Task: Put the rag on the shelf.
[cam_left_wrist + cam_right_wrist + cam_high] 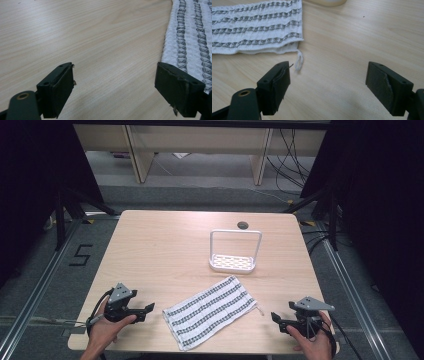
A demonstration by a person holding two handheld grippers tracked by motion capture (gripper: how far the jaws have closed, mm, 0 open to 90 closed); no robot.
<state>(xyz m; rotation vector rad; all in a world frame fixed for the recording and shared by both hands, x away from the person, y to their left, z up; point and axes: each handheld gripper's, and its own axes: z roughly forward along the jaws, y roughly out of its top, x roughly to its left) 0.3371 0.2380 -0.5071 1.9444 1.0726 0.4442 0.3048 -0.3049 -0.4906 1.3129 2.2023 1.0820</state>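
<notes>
We take the striped towel (pixel 209 312) as landmark, lying flat at the table's (pixel 165 240) near edge. Just left of it, our left gripper (pixel 145 311) has jaws spread apart, holding nothing. To its right, our right gripper (pixel 278 321) gapes likewise, near the towel's loose thread (pixel 298 61). Beyond the towel stands a white rack (pixel 234 263).

The person's bare left hand (pixel 104 329) and right hand (pixel 314 343) each grip a black two-jaw handheld gripper. The left gripper (pixel 120 90) and the right gripper (pixel 329 88) have blocky black jaws faced with dark pads (the right one's pads look worn and peeling at the edges), small screw holes and a brass-ringed pivot. Each carries a grey three-cornered plate on top and trails a black cable.
</notes>
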